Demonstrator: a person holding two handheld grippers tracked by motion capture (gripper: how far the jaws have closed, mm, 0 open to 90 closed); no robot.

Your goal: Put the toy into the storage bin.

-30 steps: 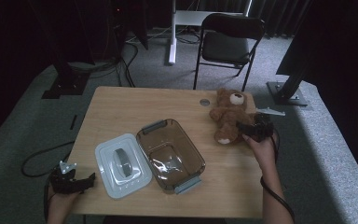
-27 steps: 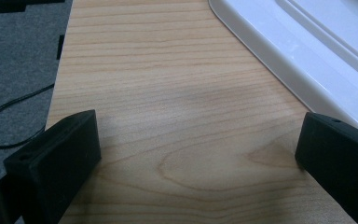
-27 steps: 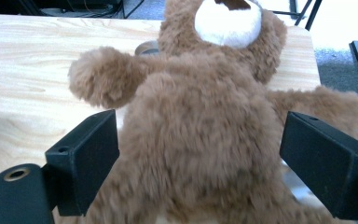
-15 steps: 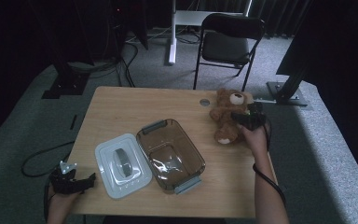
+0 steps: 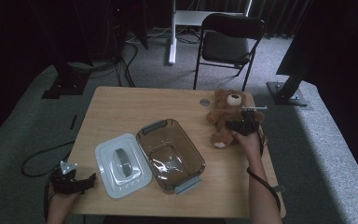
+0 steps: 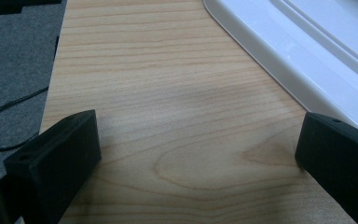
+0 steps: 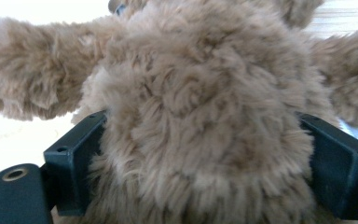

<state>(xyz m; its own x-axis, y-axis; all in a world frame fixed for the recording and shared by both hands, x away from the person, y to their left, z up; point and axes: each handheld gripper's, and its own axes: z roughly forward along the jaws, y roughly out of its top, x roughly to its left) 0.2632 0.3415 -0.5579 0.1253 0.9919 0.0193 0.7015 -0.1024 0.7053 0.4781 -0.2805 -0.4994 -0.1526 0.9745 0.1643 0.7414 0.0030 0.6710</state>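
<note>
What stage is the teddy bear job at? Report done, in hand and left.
Done: the lid is off and lies beside the open container. In hand: the right gripper has its jaws on either side of the teddy bear, which lies on the table; a firm clamp cannot be judged. Left: probably lifting the bear into the container. The left gripper waits open near the lid.

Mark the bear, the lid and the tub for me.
bear (image 5: pixel 227 115), high view, on its belly.
lid (image 5: pixel 122 164), high view, beside its handle.
tub (image 5: pixel 145 133), high view, on its far rim.
</note>
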